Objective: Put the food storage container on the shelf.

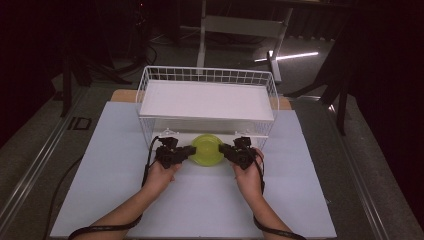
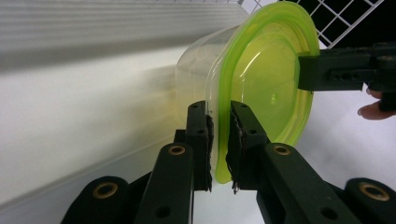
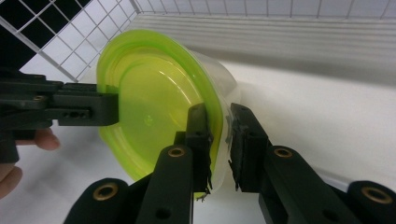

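The lidded tub (image 1: pixel 207 149) is pinched at its green rim by the left hand-held gripper (image 1: pixel 189 151) and the right hand-held gripper (image 1: pixel 224 149), jaws nearly closed. It is held at the wire rack (image 1: pixel 145 102)'s lower opening; setting it down is judged left.

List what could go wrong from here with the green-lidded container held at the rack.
1. Each tool, left tool and right tool, pinches only the thin lid rim of the container; it could slip or tilt if the hands drift apart.
2. The lid might pop off the clear tub, since the rim seems to bear the load.
3. The wire rack and its shelf sit close; the container could bump them.
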